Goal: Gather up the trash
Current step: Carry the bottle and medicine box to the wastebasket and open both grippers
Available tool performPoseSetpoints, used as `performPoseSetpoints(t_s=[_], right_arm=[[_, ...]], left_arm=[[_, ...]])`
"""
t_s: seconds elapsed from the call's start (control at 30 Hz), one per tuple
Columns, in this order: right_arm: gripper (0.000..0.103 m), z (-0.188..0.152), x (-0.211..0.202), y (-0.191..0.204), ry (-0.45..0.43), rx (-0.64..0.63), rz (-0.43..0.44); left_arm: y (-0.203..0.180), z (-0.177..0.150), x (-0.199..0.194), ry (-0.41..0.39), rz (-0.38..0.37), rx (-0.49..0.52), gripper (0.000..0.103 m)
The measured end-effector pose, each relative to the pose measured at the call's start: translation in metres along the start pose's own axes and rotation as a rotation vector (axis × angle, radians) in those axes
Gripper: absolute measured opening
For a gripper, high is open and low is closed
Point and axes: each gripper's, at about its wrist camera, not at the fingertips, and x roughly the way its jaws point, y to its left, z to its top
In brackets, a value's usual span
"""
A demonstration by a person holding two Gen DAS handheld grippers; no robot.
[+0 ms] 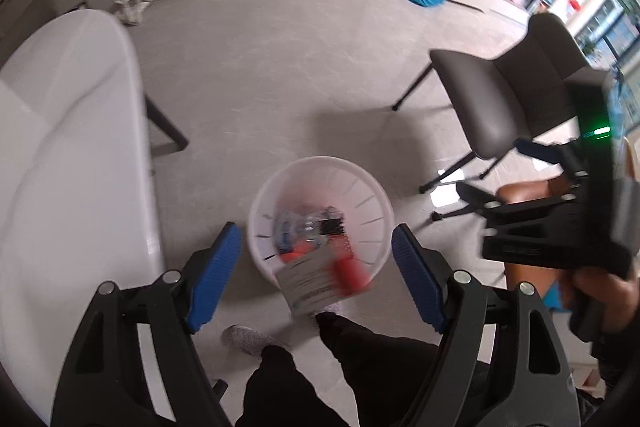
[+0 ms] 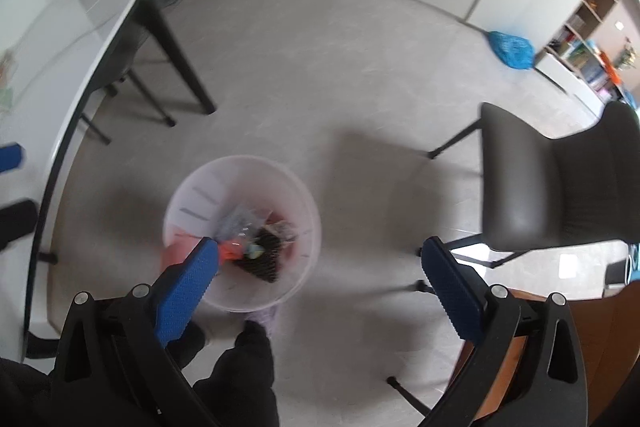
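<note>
Both spread and gripping nothing, left gripper [image 1: 316, 269] directly over bin [image 1: 376, 199] and blurred carton [image 1: 310, 283], right gripper [image 2: 320, 283] beside it, left nearer.

The left gripper [image 1: 316, 275] pointed steeply downward, its jaws spread wide with nothing between the blue pads [image 1: 214, 277]. The right gripper [image 2: 320, 291] also pointed down, jaws wide apart and empty. The person's dark-trousered legs [image 1: 304, 379] stood below both.

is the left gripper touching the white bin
Apart. The left wrist view shows the left gripper open, high above the bin, which stands on the floor below.
</note>
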Motion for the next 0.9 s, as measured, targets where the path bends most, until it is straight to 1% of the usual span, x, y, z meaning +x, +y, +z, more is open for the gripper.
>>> performPoseSetpoints(t_s=[0.07,0.13,0.2,0.27,0.3,0.37,0.47,0.57,0.6,0.63,0.77,0.9], right_arm=[[0.1,-0.002,-0.003,-0.016,0.002,0.031,0.003],[0.1,-0.002,-0.003,-0.025,0.003,0.056,0.003],[0.1,-0.004,-0.001,-0.03,0.005,0.076,0.012],[0.1,-0.004,0.001,-0.033,0.012,0.086,0.019],[0.1,-0.004,0.002,-0.032,0.013,0.088,0.021],[0.1,-0.002,0.001,-0.027,0.012,0.084,0.032],[0.1,0.003,-0.004,-0.019,-0.003,0.063,0.051],[0.1,0.012,-0.012,-0.008,-0.027,0.032,0.067],[0.1,0.015,-0.015,-0.004,-0.037,0.023,0.072],[0.1,0.018,-0.018,-0.001,-0.045,0.015,0.078],[0.1,0.03,-0.034,0.016,-0.082,-0.014,0.104],[0.1,0.043,-0.054,0.039,-0.12,-0.047,0.139]], left_arm=[[-0.011,0.006,0.018,0.03,0.009,0.018,0.075],[-0.02,0.012,0.032,0.058,0.003,0.026,0.075],[-0.025,0.017,0.033,0.059,-0.003,0.018,0.075],[-0.024,0.018,0.03,0.054,-0.007,0.002,0.077],[-0.022,0.018,0.027,0.05,0.001,-0.007,0.08],[-0.023,0.023,0.027,0.038,0.009,-0.016,0.081],[-0.016,0.022,0.016,0.022,0.028,-0.048,0.082],[-0.009,0.022,0.001,-0.002,0.043,-0.086,0.088],[-0.005,0.021,-0.008,-0.016,0.051,-0.1,0.093],[-0.003,0.021,-0.014,-0.027,0.058,-0.11,0.095],[0.006,0.018,-0.042,-0.076,0.092,-0.136,0.095],[0.02,0.013,-0.075,-0.141,0.133,-0.172,0.095]])
